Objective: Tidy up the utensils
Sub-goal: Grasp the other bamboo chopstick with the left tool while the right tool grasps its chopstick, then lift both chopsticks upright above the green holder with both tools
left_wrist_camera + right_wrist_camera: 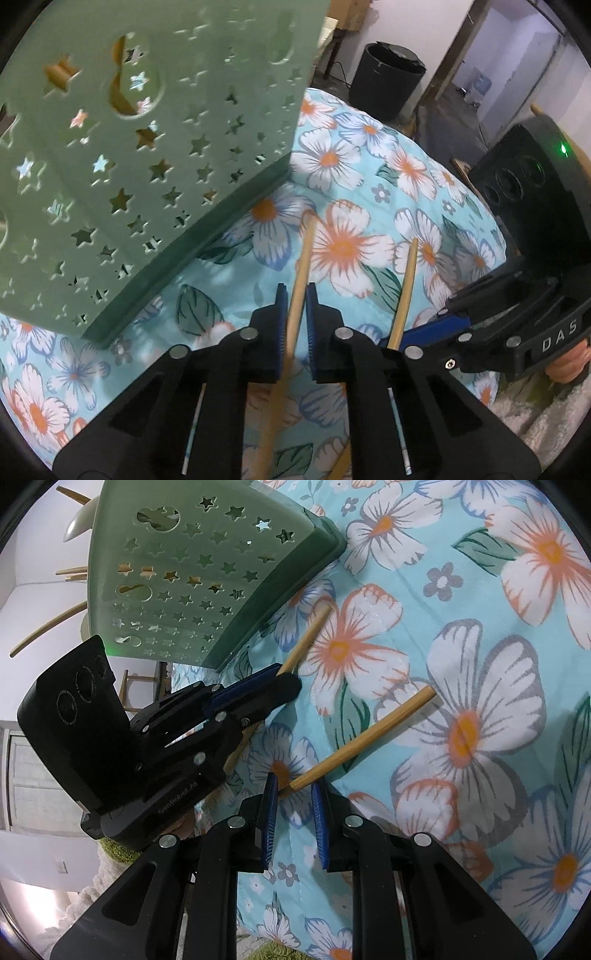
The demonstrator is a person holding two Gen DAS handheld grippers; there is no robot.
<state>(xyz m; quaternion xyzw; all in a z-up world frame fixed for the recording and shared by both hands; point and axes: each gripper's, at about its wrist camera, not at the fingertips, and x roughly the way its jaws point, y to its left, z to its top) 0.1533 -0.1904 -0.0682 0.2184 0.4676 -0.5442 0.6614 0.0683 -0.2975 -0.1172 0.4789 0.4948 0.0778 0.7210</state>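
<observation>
At lower centre of both views, left gripper (295,306) clamps one chopstick (303,266) mid-shaft; right gripper (293,797), jaws parted, straddles another chopstick (362,744): light, stiff, slippery.

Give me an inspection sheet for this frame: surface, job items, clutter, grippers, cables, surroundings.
Surface: floral cloth, wrinkled.
Job's things: green star-cut utensil holder with utensils inside; two chopsticks on the cloth.
Clutter: nothing seen.
Grippers: left gripper jaws around first chopstick, grip unclear; right gripper open, end of second chopstick between jaws.
Cables: black cord by the bin.
Surroundings: black bin, doorway.
</observation>
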